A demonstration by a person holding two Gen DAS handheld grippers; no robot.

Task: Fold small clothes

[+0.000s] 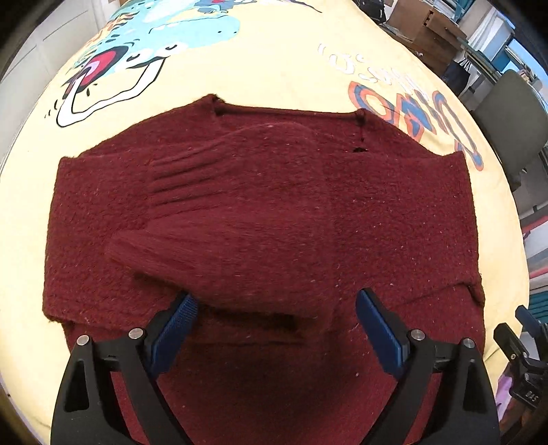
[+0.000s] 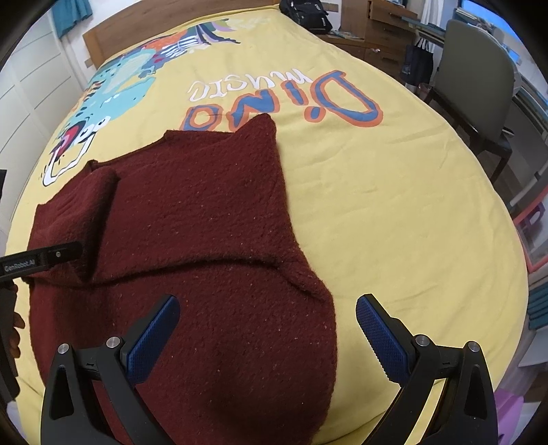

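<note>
A dark red knit sweater (image 1: 274, 212) lies flat on a yellow bedspread (image 1: 274, 68), with both sleeves folded in across its body. My left gripper (image 1: 275, 308) is open, low over the near part of the sweater, with one folded sleeve between its blue pads. My right gripper (image 2: 267, 315) is open over the sweater's (image 2: 205, 212) near right edge, with one pad above the cloth and the other above the bedspread (image 2: 394, 205). The left gripper's finger (image 2: 44, 258) shows at the left edge of the right wrist view.
The bedspread carries a dinosaur print (image 2: 113, 92) and the words "Dino music" (image 2: 284, 99). A grey chair (image 2: 479, 85) and wooden drawers (image 2: 387, 24) stand beyond the bed's right side. A black bag (image 2: 304, 13) sits at the far end.
</note>
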